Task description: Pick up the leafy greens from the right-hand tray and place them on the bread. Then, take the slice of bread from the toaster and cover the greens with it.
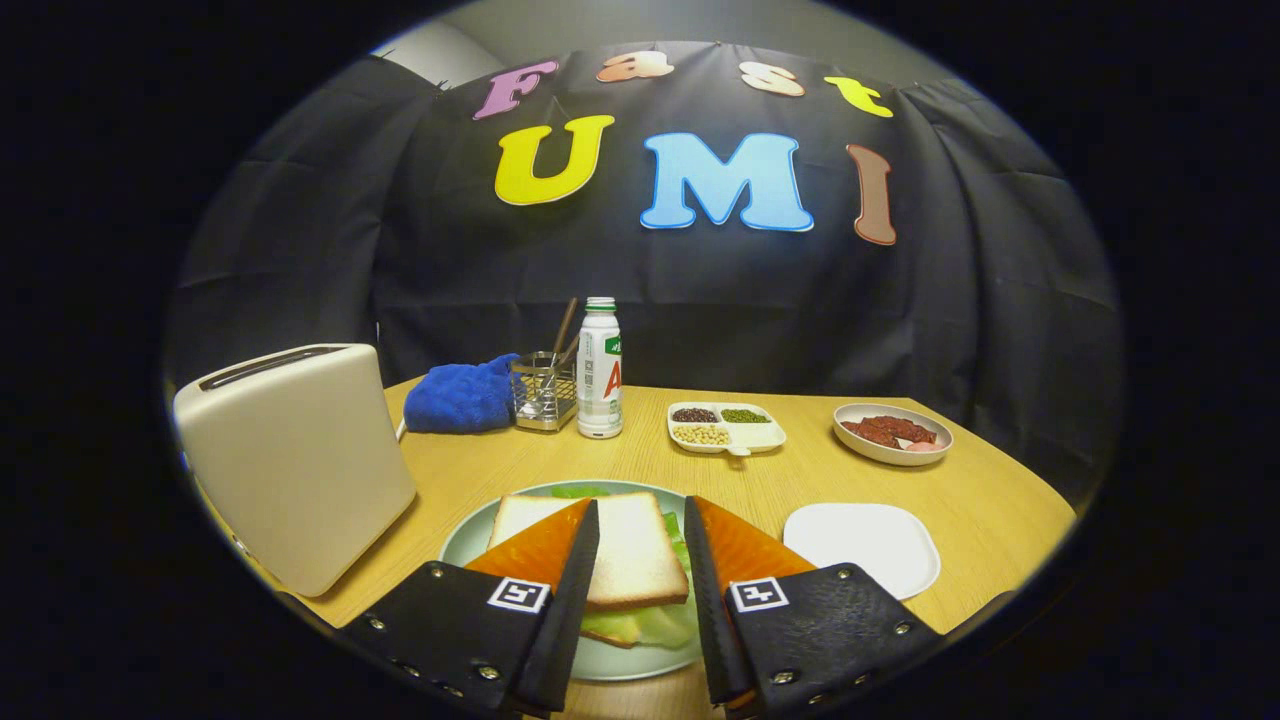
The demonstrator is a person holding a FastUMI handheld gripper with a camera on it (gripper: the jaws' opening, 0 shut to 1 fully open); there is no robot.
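Gripper (640, 520) hovering with fingers parted and empty over bread slice (635, 550), already lying on leafy greens (650, 625) on plate (470, 535); right-hand tray (865, 545) bare beside it; keeping fingers clear, lifting straight to avoid shifting the stack

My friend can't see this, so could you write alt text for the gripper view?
Open tongs hover over a plate holding a sandwich: bread on top, leafy greens peeking out beneath. A toaster stands to one side, an empty white tray to the other.
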